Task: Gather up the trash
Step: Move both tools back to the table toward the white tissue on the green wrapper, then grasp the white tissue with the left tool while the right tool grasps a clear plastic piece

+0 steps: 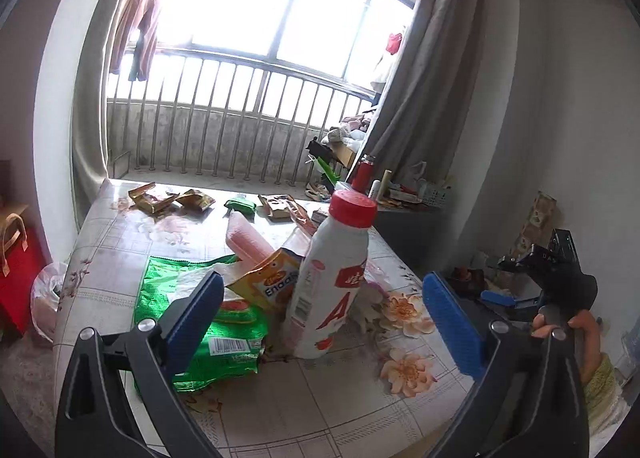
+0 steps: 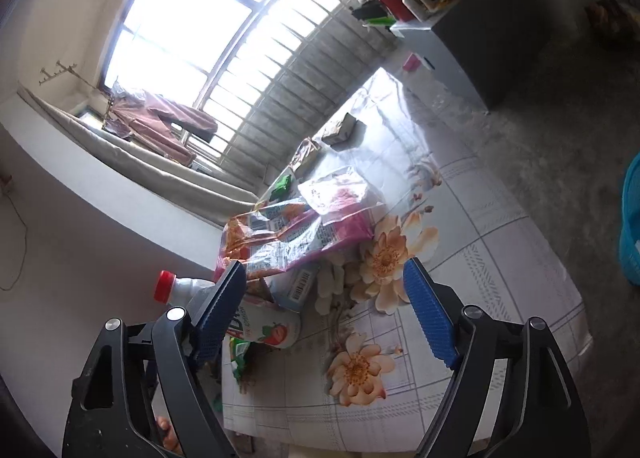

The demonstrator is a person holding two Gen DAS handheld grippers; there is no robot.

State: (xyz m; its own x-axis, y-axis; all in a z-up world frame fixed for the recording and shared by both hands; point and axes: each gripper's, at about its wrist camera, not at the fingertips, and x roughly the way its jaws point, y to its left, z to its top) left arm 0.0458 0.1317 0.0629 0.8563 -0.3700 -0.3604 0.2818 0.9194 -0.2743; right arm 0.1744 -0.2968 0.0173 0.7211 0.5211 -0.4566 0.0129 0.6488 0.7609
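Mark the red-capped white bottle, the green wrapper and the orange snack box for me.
white bottle [image 1: 328,290], left wrist view, on its label.
green wrapper [image 1: 232,346], left wrist view, near the barcode.
orange snack box [image 1: 268,282], left wrist view, on its printed front.

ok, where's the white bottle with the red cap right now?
In the left wrist view the white bottle stands upright mid-table between the open left gripper's fingers, against the orange snack box and beside the green wrapper.

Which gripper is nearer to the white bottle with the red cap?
Left. The left gripper frames the white bottle; the right gripper has it beside its finger.
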